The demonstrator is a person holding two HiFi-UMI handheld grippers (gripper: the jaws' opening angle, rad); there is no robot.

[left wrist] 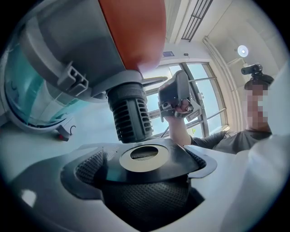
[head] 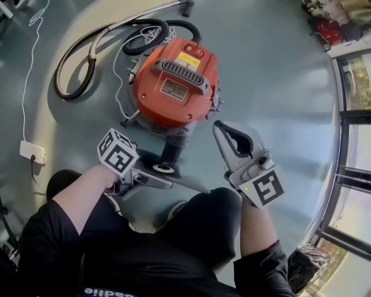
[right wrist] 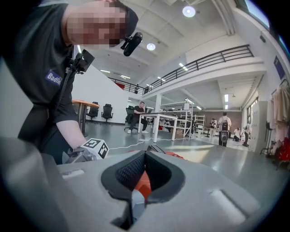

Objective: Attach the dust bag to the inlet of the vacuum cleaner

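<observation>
Both jaws closed; left gripper view alone shows bag (left wrist: pixel 145 166) clamped; right gripper (head: pixel 221 127) empty.

The grey floor (head: pixel 278 87) carries the orange vacuum cleaner (head: pixel 174 81), its looped hose (head: pixel 74 66) (upper left) and a white cable (head: pixel 25 81) reaching what may be a socket block (head: pixel 32 151).

Bright, even daylight from windows (head: pixel 353 87); round ceiling lamps (right wrist: pixel 189 11) flare. Soft shadows and sheen on glossy floor (head: pixel 278 75). Heavy fisheye bending, dark vignetted corners in both gripper views.
</observation>
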